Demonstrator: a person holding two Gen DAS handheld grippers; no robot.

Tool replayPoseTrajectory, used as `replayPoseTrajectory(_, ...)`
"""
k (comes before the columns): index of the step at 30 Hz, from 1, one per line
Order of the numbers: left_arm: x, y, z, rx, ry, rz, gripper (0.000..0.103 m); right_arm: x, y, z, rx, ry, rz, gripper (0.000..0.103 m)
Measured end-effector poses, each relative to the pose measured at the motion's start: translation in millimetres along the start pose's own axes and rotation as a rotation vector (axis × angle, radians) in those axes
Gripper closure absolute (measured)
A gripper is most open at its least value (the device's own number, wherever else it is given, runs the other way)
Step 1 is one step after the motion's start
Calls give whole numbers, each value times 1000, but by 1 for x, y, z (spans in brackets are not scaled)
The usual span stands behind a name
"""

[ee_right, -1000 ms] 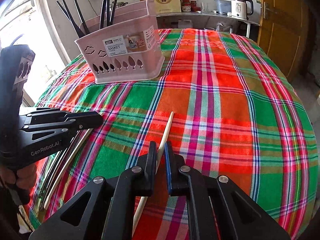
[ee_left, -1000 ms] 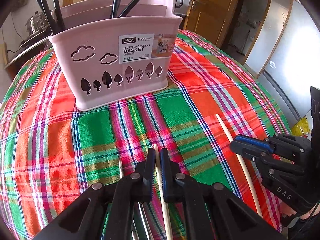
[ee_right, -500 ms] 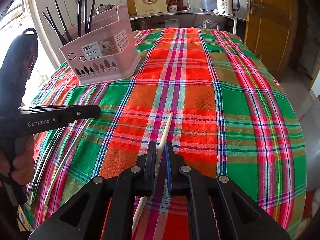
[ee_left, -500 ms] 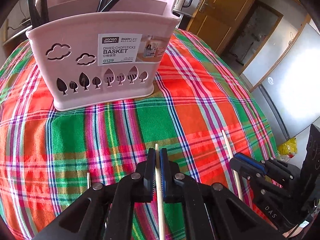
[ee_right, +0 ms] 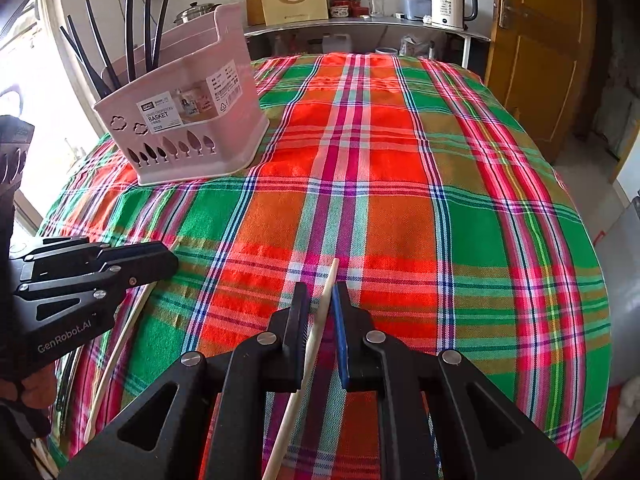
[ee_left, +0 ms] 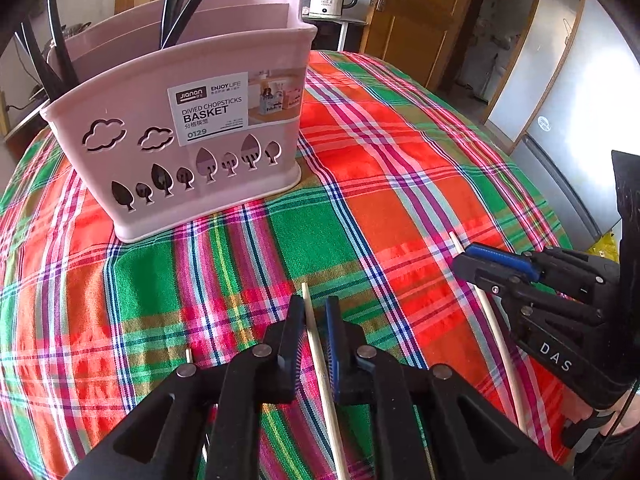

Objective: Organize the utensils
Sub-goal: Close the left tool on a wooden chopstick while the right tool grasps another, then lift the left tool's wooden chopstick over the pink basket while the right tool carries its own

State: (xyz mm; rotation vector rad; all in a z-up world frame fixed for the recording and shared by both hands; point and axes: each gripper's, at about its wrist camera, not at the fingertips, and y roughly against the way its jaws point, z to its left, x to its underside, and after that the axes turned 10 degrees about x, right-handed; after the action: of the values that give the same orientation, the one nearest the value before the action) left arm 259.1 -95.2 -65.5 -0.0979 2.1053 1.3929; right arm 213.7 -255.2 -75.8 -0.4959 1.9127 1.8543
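Note:
A pink divided chopstick basket [ee_left: 172,152] stands on the plaid cloth and holds several black chopsticks [ee_left: 176,8]. It also shows at the left in the right wrist view [ee_right: 184,136]. My left gripper [ee_left: 311,308] is shut on a pale wooden chopstick [ee_left: 320,360], whose tip points toward the basket. My right gripper [ee_right: 321,296] is shut on a second wooden chopstick [ee_right: 308,356], which also shows in the left wrist view [ee_left: 496,336]. The right gripper [ee_left: 472,258] sits to the right of the left gripper [ee_right: 170,258].
The table wears a red, green and orange plaid cloth [ee_right: 400,200]. More chopsticks [ee_right: 108,364] lie on the cloth under the left gripper, near the front left edge. A kettle [ee_right: 450,4] stands on a shelf behind, and a wooden door [ee_right: 540,40] is at the back right.
Both grippers have kept their chopsticks. The left gripper view has swung so the basket sits further left and higher. The right gripper has lifted and turned, and the basket now looks nearer.

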Motion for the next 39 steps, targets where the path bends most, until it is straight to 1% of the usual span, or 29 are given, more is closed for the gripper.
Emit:
replayPoseTrajectory(3, 0, -6, -9, -27, -30, 1, 93, -1, -1, 1, 3, 5, -2, 94)
replayPoseTrajectory(5, -2, -8, -12, -40, -40, 1, 94, -2, -2, 0, -14, -2, 1, 95)
replayPoseTrajectory(6, -3, -8, -12, -41, -41, 4, 96, -2, -2, 0, -26, -4, 3, 96)
replayPoseTrajectory(9, -7, -8, -9, -18, -16, 11, 99, -4, 2, 1, -47, -3, -5, 97)
replayPoseTrajectory(11, -10, -2, -8, -7, -10, -3, 99, -5, 9, 3, -56, -2, -25, 97)
replayPoseTrajectory(15, -19, 25, -8, 22, -8, -58, 99, -14, 31, 2, -67, -10, -85, 97)
replayPoseTrajectory(23, -44, 100, -16, 52, -40, -208, 99, -38, 91, 1, -85, -18, -240, 97)
replayPoseTrajectory(29, -50, 149, -16, 72, -47, -301, 99, -49, 130, 0, -85, -20, -340, 97)
replayPoseTrajectory(31, -49, 160, -15, 75, -50, -319, 99, -52, 137, 0, -86, -19, -361, 97)
replayPoseTrajectory(34, -48, 167, -14, 76, -52, -332, 99, -52, 142, 1, -87, -19, -378, 97)
replayPoseTrajectory(39, -46, 168, -11, 78, -49, -324, 99, -50, 143, 5, -90, -20, -380, 98)
